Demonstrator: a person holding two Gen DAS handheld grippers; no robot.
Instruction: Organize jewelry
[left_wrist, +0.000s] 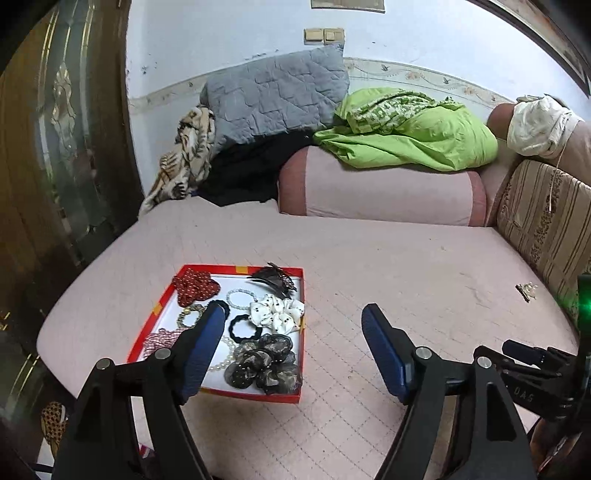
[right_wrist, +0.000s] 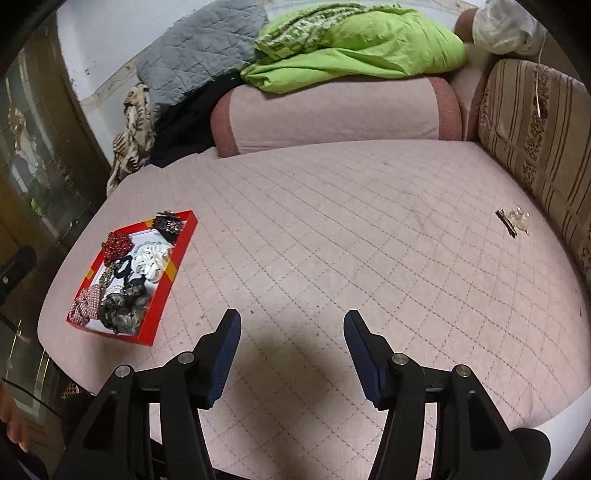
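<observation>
Both my grippers, left (left_wrist: 293, 319) and right (right_wrist: 291, 325), are open and empty, box (right_wrist: 173, 273) off to the right gripper's left, so I'd swing right toward that stray clip (right_wrist: 511, 221) ahead and pinch it low, slowly.

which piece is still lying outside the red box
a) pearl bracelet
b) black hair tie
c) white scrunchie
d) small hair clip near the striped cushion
d: the hair clip lies alone on the pink bedcover by the striped cushion, far from the red box, which holds the scrunchies, bracelets and hair ties.
</observation>
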